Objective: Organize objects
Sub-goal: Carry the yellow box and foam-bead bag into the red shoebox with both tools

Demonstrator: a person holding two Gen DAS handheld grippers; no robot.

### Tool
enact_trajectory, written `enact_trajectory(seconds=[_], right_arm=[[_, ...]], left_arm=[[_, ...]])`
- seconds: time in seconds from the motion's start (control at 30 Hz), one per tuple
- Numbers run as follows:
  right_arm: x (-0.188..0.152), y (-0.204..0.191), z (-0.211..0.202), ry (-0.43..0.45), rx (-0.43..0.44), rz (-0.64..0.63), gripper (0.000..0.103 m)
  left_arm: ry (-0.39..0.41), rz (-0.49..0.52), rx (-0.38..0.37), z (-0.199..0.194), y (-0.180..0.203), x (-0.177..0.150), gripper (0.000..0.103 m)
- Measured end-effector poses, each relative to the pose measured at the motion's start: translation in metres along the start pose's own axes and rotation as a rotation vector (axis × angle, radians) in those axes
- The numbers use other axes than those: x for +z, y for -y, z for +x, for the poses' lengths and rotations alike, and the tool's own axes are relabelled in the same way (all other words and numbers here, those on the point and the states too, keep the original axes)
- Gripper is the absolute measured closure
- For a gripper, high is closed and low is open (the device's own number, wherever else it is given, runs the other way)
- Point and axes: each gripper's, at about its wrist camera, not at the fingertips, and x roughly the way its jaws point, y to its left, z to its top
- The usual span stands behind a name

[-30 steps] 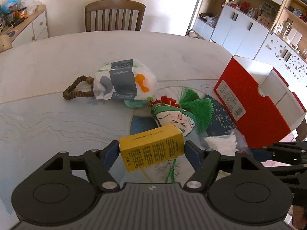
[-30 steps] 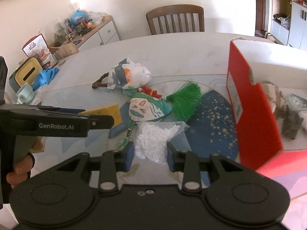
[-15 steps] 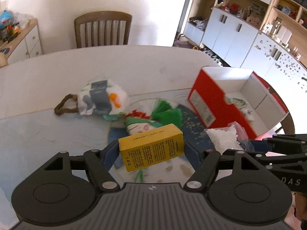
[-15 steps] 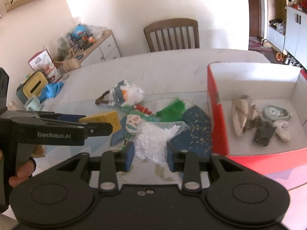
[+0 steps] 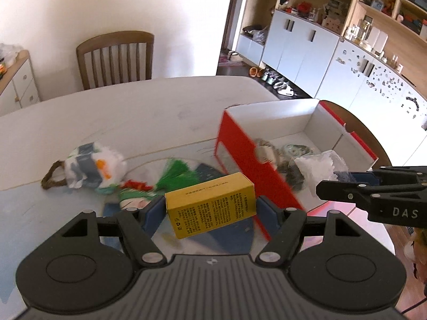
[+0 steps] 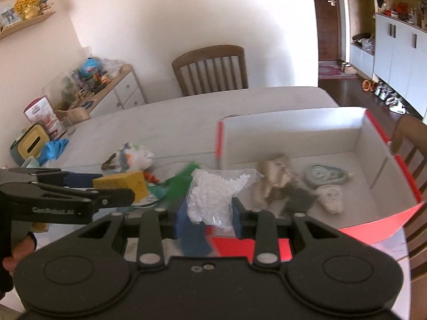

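Item 1: L gripper (image 5: 210, 209), jaws closed on a yellow rectangular cardboard carton w/ fine black print (image 5: 210, 208); carton held off the table, long axis running across between the pads, slightly tilted. Item 2: R gripper (image 6: 209, 217), jaws pinched on a clear plastic bag of small white beads (image 6: 213, 194), bag bulging up above the pads. Item 3: open red cardboard box w/ white interior (image 6: 293, 130), on the table; ahead and to the right of the L gripper, directly ahead of the R gripper. Contents: beige and dark soft pieces, a pale green oval item, a small whitish item; motion blur, so IDs approx. Key relation: bag sits just short of the near red wall, roughly at rim height or above, so R is nearer the drop zone; carton lies left of the box's left wall and needs to travel right and fwd to clear it. Left on table beyond L gripper: white and grey printed plastic pouch (image 5: 92, 168), brown beaded loop (image 5: 52, 177), green-tasselled doll face (image 5: 170, 177). Judged stage: both loads in transit, not yet deposited.
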Motion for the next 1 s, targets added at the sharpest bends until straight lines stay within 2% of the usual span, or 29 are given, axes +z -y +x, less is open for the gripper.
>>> enact_trajectory(seconds=[0.57, 1.0], right_arm=[[0.016, 0.105, 0.001, -0.009, -0.051, 0.004, 0.07], [0.017, 0.143, 0.046, -0.111, -0.087, -0.034, 0.07]], left_arm=[[0.019, 0.066, -0.032, 0.052, 0.097, 0.053, 0.029], [-0.052, 0.135, 0.015, 0.138, 0.147, 0.094, 0.029]])
